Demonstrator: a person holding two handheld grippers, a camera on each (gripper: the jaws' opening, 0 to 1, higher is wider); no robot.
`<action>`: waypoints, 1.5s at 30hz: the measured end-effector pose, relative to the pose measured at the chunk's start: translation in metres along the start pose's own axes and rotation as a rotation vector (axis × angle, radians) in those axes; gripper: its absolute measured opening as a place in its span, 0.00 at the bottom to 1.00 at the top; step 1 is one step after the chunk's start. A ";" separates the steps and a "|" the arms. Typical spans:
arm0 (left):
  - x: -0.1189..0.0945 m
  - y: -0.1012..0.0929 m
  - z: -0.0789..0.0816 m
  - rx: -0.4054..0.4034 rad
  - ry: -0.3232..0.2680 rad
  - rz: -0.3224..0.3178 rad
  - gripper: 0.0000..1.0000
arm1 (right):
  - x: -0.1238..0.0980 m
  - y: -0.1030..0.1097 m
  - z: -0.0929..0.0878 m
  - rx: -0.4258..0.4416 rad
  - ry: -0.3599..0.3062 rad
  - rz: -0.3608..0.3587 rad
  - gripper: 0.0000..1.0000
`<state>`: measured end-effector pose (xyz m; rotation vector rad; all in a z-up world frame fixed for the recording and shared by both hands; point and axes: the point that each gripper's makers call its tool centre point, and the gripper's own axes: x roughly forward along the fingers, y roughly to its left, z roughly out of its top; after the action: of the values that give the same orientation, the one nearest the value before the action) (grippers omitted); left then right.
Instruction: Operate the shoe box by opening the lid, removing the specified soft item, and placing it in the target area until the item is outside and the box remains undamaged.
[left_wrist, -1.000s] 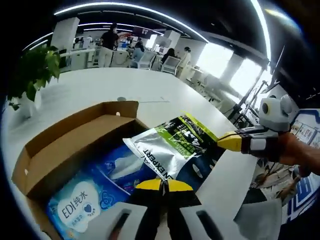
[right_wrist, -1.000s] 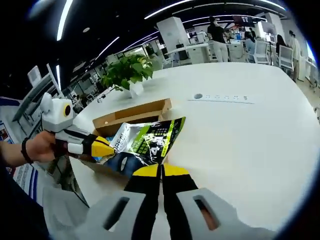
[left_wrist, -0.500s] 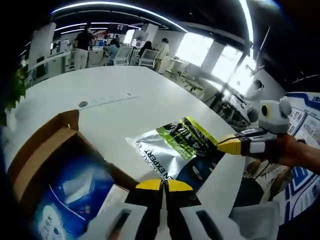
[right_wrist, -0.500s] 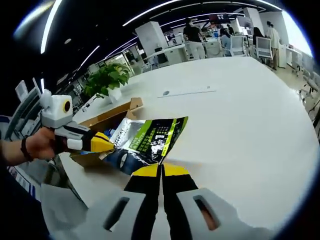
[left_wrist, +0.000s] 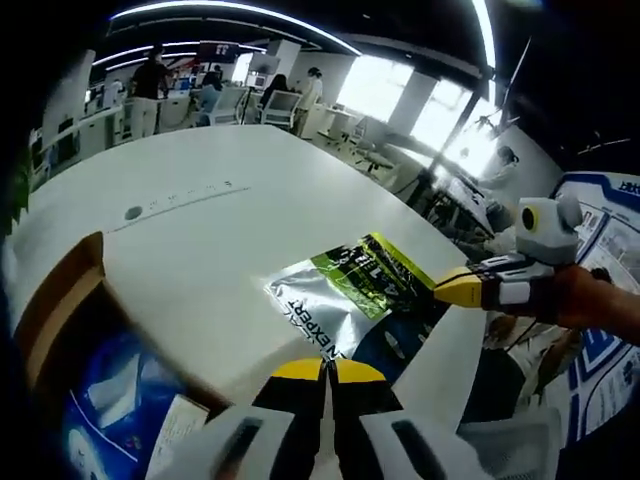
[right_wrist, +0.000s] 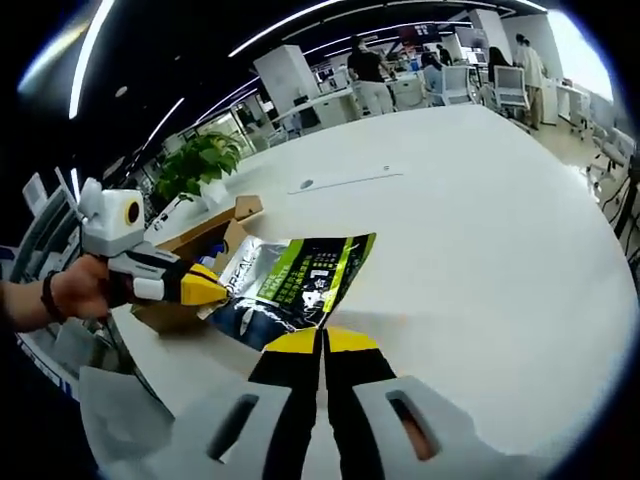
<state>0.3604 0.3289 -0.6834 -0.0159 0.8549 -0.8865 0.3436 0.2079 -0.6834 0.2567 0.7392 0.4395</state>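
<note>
My own yellow-tipped jaws cover the near edge of the foil pouch (left_wrist: 350, 300) in both views, so I cannot see how much of it sits between them. In my left gripper view the open shoe box (left_wrist: 60, 330) is smeared with blur and cut off at the lower left, and the blue packs (left_wrist: 105, 385) inside it are too soft to read. In my right gripper view my left gripper (right_wrist: 222, 290) hides most of the box, and the pouch's small print is illegible.
</note>
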 end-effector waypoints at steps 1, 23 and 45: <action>0.001 0.000 0.000 0.001 0.001 0.001 0.01 | 0.001 -0.001 0.000 0.001 0.001 0.001 0.00; 0.037 0.017 0.007 -0.017 0.050 0.026 0.01 | 0.030 -0.034 0.009 -0.016 0.063 0.046 0.00; 0.070 0.029 -0.016 -0.011 0.196 0.088 0.01 | 0.063 -0.059 -0.015 -0.003 0.168 0.054 0.00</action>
<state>0.3929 0.3055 -0.7499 0.0999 1.0353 -0.8090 0.3913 0.1867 -0.7537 0.2387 0.8973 0.5178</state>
